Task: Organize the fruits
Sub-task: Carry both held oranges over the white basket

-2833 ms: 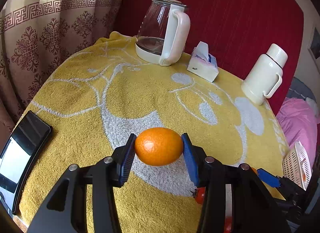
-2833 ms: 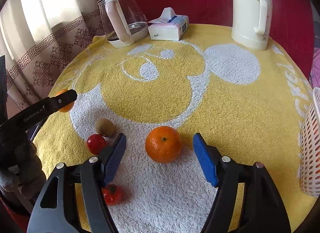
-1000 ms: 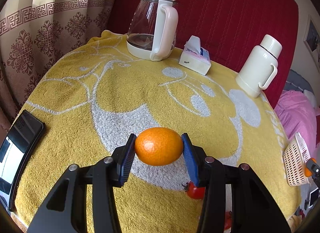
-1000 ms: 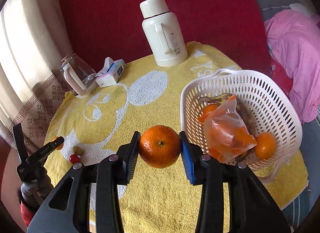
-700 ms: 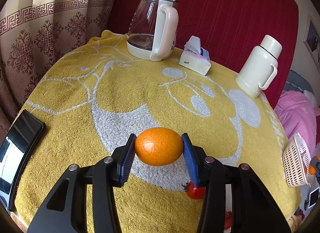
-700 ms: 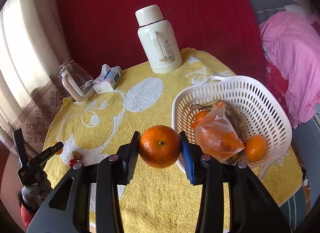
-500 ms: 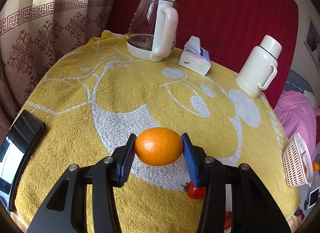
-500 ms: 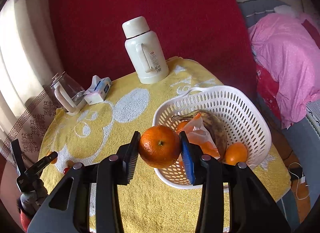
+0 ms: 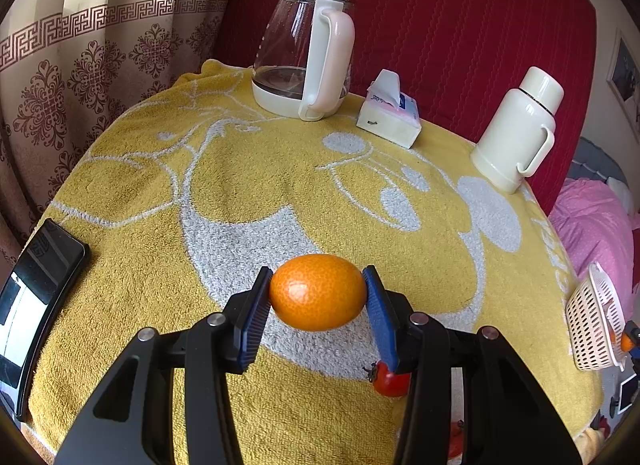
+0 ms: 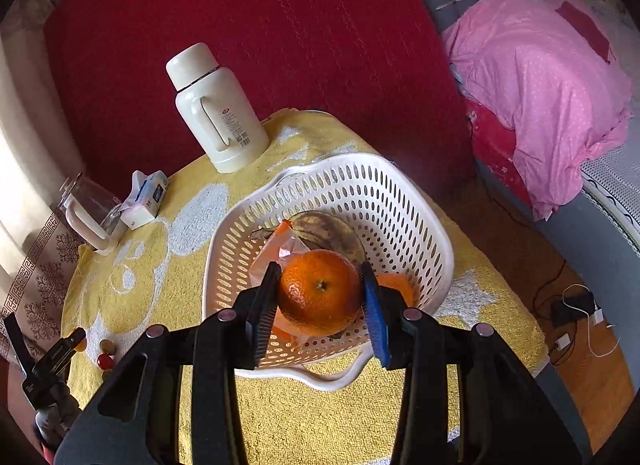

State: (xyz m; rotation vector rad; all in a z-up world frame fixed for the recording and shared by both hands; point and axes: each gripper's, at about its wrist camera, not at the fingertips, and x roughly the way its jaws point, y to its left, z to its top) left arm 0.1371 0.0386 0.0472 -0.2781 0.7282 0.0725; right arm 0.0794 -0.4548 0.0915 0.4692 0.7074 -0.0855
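Yellow towel (image 9: pixel 168 265): left tongs (image 9: pixel 318 292) angled down, gripping mandarin (image 9: pixel 318 292); right tongs (image 10: pixel 320 292) clamp orange (image 10: pixel 320 292) over basket (image 10: pixel 400 201).

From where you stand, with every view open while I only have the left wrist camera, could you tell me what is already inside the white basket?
Observer: The right wrist view looks into the white basket: a dark, spotted banana lies there with a clear plastic bag beside it.

Operator: Thank you. Is the right gripper carrying anything?

Observer: Yes, the right gripper is shut on an orange, with its stem end facing the camera.

Operator: And where is that orange relative to the basket?

Observer: It appears in front of the basket's opening, overlapping the bag and banana; I cannot tell whether it is over the basket or short of the rim.
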